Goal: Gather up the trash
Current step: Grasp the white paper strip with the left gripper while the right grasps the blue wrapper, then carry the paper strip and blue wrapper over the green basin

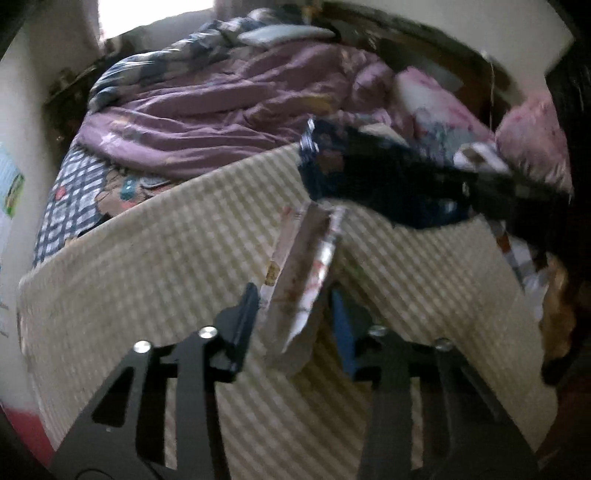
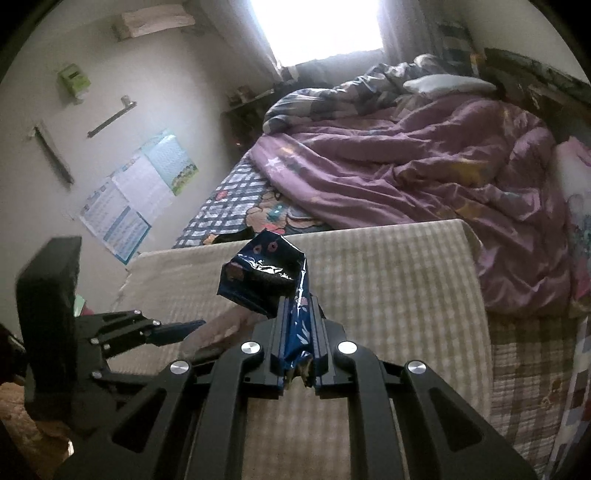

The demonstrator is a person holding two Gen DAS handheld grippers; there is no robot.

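Note:
In the left wrist view my left gripper point(image 1: 295, 306) has its jaws around a crumpled pale, clear wrapper point(image 1: 303, 273) with red marks, held above a beige checked pad point(image 1: 147, 266) on the bed. In the right wrist view my right gripper point(image 2: 298, 310) is shut on a blue foil snack bag point(image 2: 264, 280), which sticks up and forward from the fingers. That bag and the right gripper appear blurred as a dark shape point(image 1: 388, 173) at the upper right of the left wrist view. The left gripper point(image 2: 177, 332) shows at the lower left of the right wrist view.
A rumpled purple duvet point(image 2: 406, 166) and pillows point(image 2: 447, 83) cover the bed behind the pad. A patterned checked sheet point(image 2: 229, 206) lies at its left. Posters point(image 2: 136, 199) hang on the left wall. A bright window point(image 2: 321, 26) is at the back.

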